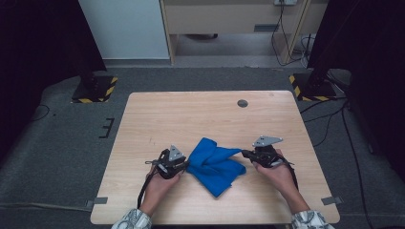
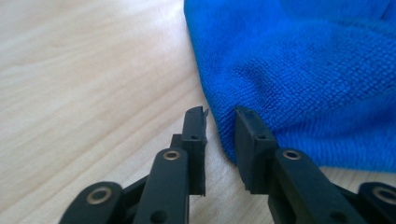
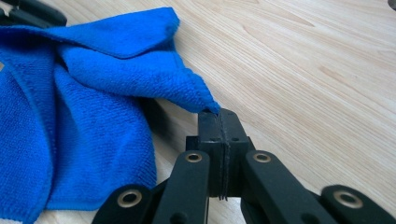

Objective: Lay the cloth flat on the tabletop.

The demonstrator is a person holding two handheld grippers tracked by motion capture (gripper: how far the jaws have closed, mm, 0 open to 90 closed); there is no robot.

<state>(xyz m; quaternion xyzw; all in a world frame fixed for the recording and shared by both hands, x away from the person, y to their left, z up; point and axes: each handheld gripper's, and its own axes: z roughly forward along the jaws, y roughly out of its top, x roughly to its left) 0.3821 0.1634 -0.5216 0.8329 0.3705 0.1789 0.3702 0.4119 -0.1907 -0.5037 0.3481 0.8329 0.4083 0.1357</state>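
One gripper [image 3: 219, 114] pinches cloth [image 3: 93, 93] corner.

No text, label, brand, number or sign could be read anywhere in the pictures. The nearest thing to a sign was the yellow-and-black hazard striping on the stand bases [image 1: 94, 88] on the floor, well beyond both grippers past the far edge of the table; it carried no words.
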